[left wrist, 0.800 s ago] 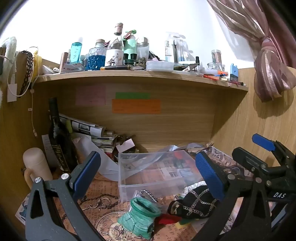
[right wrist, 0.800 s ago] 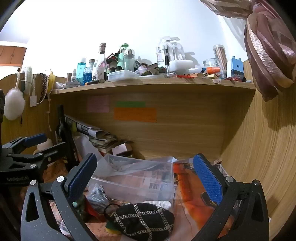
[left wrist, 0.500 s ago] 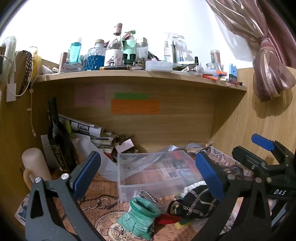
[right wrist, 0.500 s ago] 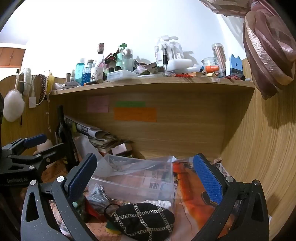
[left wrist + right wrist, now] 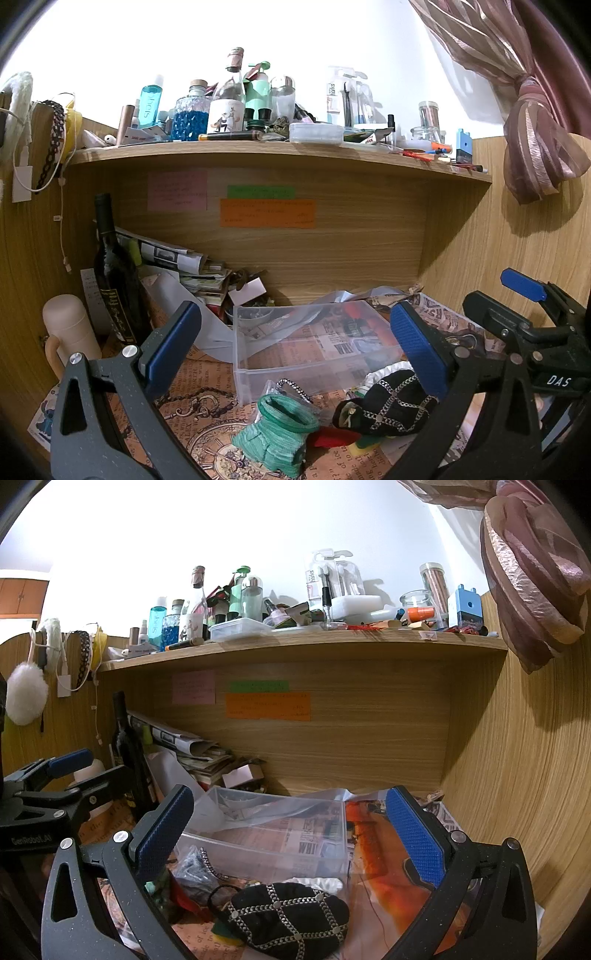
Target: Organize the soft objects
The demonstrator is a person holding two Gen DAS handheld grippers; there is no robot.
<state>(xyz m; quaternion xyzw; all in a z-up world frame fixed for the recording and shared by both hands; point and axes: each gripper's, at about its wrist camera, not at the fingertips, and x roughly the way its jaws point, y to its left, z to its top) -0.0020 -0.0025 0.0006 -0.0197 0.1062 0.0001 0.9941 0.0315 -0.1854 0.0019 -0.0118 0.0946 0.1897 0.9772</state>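
A black soft pouch with a silver chain pattern [image 5: 288, 919] lies on the patterned desk cover; it also shows in the left wrist view [image 5: 391, 410]. A green scrunched fabric piece [image 5: 277, 432] lies left of it, with a red and yellow-green bit between them. A clear plastic box [image 5: 314, 347] stands behind them, also seen in the right wrist view [image 5: 266, 834]. My left gripper [image 5: 295, 347] is open and empty above the green fabric. My right gripper [image 5: 291, 834] is open and empty above the black pouch.
A dark wine bottle [image 5: 114, 277] and a beige flask [image 5: 66, 332] stand at the left. Papers and magazines [image 5: 177, 266] are piled at the back left. A shelf [image 5: 280, 151] crowded with bottles runs overhead. A wooden wall [image 5: 517, 775] closes the right.
Both grippers have lowered or tilted very slightly. Nothing was taken hold of or moved.
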